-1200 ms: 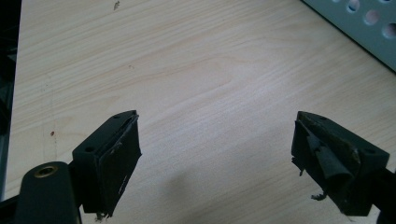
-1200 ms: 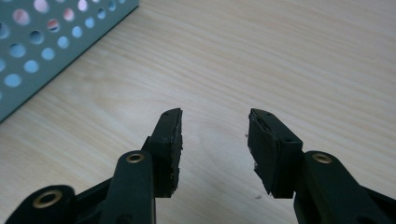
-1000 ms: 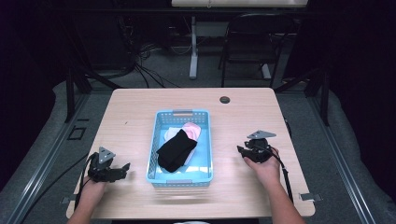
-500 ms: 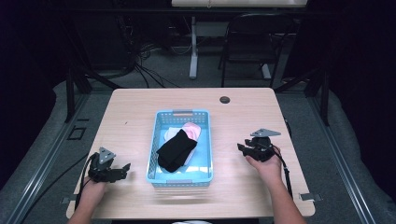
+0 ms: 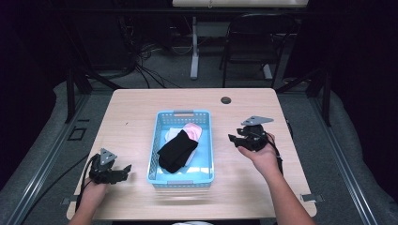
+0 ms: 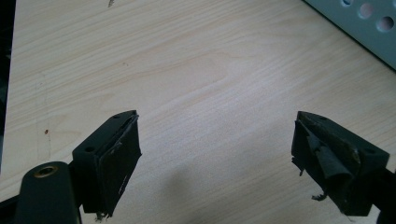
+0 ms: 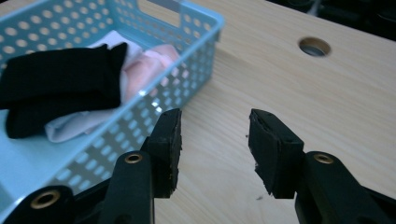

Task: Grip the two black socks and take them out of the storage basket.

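Basket (image 5: 182, 172): blue, mid-table toward the near edge; holds a black cloth (image 5: 177, 150) over white (image 5: 172, 133) and pink (image 5: 193, 130) pieces.
Left gripper (image 5: 123, 170): near left corner, jaws wide apart, empty.
Right gripper (image 5: 236, 138): off basket's right wall, raised, jaws parted, empty.
Step, as judged: pre-grasp, nothing taken.
Next, likely: right gripper over the wall, down onto black cloth, close on a fold.

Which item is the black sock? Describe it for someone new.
Start at the wooden table, then find the light blue perforated basket at its middle. The black sock lies folded on top of the pile inside, dark against the pink cloth and white cloth beneath.
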A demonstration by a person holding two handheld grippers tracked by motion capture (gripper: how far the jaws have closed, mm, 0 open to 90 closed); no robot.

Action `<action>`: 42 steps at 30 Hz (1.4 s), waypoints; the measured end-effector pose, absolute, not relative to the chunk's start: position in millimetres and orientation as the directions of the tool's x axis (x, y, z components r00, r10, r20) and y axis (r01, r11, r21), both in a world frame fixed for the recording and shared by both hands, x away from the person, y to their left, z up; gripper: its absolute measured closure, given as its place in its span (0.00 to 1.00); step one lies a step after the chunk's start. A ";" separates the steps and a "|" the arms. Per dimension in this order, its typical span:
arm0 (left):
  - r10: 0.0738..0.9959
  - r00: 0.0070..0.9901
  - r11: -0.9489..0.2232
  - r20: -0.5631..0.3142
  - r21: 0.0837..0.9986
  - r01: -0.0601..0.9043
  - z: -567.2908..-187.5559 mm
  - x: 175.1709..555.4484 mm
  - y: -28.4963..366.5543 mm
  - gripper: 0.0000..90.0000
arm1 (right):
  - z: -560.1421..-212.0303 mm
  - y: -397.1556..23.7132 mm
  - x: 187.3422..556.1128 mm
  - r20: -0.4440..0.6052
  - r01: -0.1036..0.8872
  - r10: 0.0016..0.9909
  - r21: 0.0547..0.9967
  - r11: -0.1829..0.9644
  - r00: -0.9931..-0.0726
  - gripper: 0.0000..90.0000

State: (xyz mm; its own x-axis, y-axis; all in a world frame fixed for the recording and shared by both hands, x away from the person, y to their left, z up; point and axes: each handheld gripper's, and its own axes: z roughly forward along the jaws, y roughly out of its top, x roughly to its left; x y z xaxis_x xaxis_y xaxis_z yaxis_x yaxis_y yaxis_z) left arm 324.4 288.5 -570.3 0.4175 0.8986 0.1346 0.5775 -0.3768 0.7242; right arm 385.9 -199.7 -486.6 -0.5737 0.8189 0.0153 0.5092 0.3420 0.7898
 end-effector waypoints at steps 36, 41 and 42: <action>0.897 0.422 -0.378 0.134 0.727 0.572 -569.5 323.3 288.5 0.17 | -450.8 -64.2 438.9 -0.002 0.437 0.665 0.753 0.492 -0.747 0.60; 0.897 0.422 -0.376 0.132 0.730 0.571 -569.3 323.2 288.5 0.17 | -459.6 -55.4 441.2 -0.012 0.449 0.653 0.716 0.535 -0.757 0.61; 0.895 0.424 -0.381 0.137 0.728 0.569 -569.0 323.2 288.6 0.17 | -461.9 -53.8 441.6 -0.016 0.449 0.650 0.709 0.543 -0.760 0.61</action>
State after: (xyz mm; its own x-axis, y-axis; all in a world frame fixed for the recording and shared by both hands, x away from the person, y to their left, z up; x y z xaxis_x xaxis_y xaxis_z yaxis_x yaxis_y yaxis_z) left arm 323.2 288.6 -569.0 0.4239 0.8953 0.1367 0.5695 -0.3809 0.7284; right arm 441.6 -53.8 -461.9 -0.7599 0.6499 -0.0160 0.4494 0.5431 0.7093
